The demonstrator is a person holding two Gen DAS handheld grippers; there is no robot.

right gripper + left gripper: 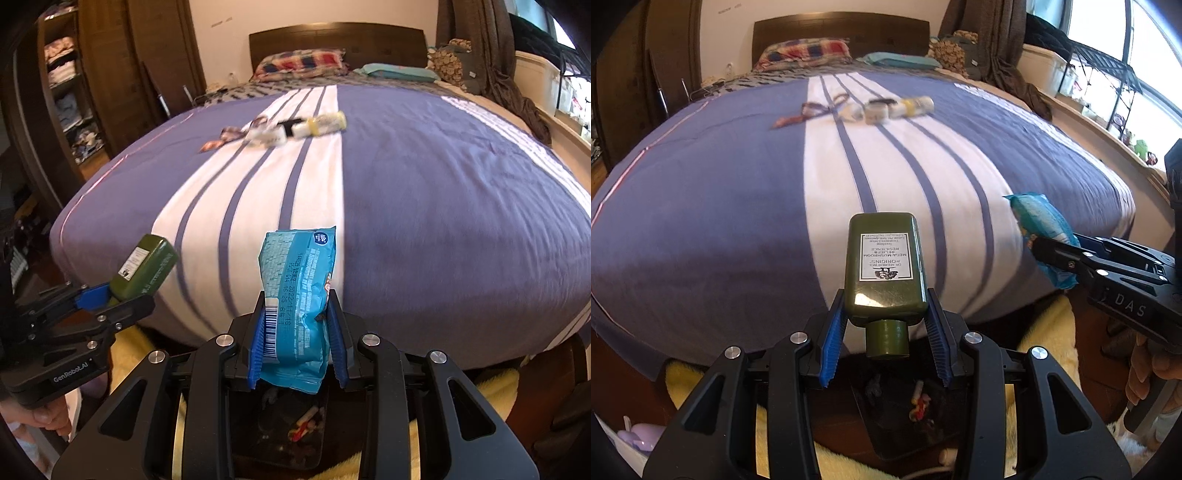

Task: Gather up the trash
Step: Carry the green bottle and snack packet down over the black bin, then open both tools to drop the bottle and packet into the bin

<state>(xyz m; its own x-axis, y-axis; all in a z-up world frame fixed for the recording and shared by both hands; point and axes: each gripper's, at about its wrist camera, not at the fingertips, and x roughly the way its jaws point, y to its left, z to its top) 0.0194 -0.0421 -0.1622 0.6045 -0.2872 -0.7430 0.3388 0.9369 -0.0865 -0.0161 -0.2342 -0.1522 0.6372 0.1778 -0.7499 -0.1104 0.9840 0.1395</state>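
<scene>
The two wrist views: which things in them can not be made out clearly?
- Small items far up the bed: motion blur in both views; kinds unclear.
- Dark bin below the grippers: fingers and blue packet cover most of it; contents too small.
- Green bottle label: upside down, fine print unreadable.

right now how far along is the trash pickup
Done: a few scraps already lie in the black bin. In hand: left gripper holds the green bottle, right gripper the blue wrapper. Left: the trash cluster on the bed.
</scene>
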